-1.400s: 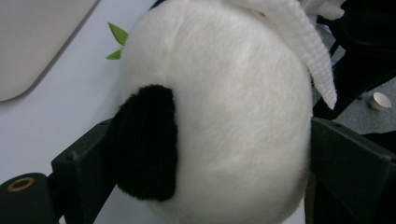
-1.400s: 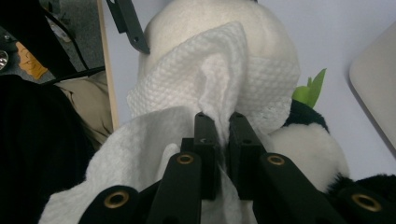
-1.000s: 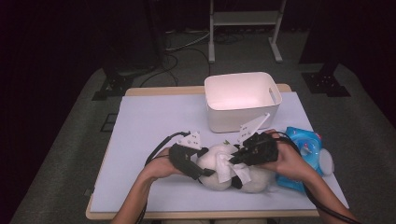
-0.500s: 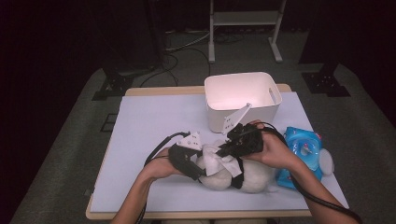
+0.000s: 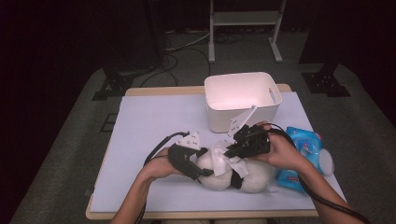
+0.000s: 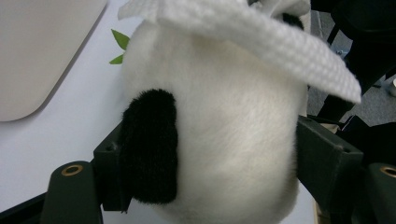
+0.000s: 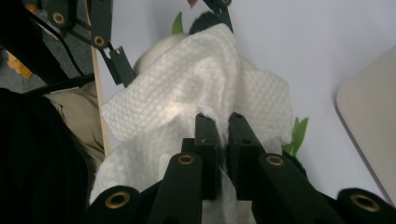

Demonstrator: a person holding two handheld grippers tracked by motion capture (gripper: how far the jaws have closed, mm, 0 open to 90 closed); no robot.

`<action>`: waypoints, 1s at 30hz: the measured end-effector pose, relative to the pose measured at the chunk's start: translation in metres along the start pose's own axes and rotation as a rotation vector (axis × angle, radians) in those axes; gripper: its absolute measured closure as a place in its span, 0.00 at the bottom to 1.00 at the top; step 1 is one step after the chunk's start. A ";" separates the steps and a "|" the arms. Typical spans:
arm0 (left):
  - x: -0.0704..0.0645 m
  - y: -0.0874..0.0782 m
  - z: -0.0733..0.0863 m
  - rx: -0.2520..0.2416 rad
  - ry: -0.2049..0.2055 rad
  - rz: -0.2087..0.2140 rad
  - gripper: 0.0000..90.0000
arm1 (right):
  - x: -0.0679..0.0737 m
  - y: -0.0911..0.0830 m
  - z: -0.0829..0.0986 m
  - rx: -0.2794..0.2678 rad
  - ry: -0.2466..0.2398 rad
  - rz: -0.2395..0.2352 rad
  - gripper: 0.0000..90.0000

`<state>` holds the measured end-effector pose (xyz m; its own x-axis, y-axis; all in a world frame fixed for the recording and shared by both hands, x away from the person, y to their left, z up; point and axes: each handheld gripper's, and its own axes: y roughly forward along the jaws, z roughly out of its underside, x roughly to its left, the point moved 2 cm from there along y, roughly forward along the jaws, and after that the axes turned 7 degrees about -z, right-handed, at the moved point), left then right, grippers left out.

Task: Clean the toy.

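- left gripper (image 5: 201, 169) clamped around a white plush toy (image 5: 233, 173), jaws pressed into either side of its fur, as seen in the left gripper view.
- black patch (image 6: 149, 144) of the plush toy (image 6: 210, 140) resting against one jaw in that same view.
- right gripper (image 5: 229, 151) pinching a white paper wipe (image 5: 224, 156), jaws nearly together with the sheet caught between them in the right gripper view.
- paper wipe (image 7: 187, 93) draped over the top of the plush toy, textured weave plain to see, one edge hanging past the fur (image 6: 261, 42).
- green leaf shapes (image 7: 294, 135) poking out beside the toy against the desk surface.
- plush toy lying near the front edge of the desk (image 5: 154, 121), between the two hands, roughly centre and a little to the right in the high view.
- left hand (image 5: 163, 163) gripping from the toy's left, right hand (image 5: 282, 154) from its right, forearms entering from the bottom of the high view.
- blue packet (image 5: 301, 154) lying just beside the right hand, toward the desk's right edge.
- white round object (image 5: 325, 161) at the packet's far side, nature not clear.
- white tub (image 5: 243, 100) standing behind the toy toward the desk's far edge, open top up.
- pale mat covering most of the desk, wooden rim showing around it.
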<state>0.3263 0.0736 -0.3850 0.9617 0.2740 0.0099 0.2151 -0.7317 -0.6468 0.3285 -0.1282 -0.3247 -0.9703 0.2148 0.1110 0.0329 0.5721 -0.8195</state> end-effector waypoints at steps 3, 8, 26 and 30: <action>0.001 0.000 0.001 0.002 0.001 0.002 0.27 | -0.001 -0.001 0.004 0.019 0.007 0.009 0.93; 0.002 0.000 0.003 0.001 -0.009 0.005 0.27 | -0.002 -0.011 0.014 0.014 0.021 0.020 0.93; 0.007 0.000 0.010 0.008 -0.025 0.010 0.27 | -0.006 -0.043 0.056 -0.055 0.104 0.055 0.93; 0.006 0.000 0.010 0.007 -0.023 0.010 0.27 | -0.007 -0.047 0.068 -0.083 0.128 0.062 0.93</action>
<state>0.3303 0.0818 -0.3924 0.9595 0.2813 -0.0141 0.2044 -0.7301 -0.6520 0.3174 -0.2102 -0.3255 -0.9277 0.3474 0.1365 0.1166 0.6171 -0.7782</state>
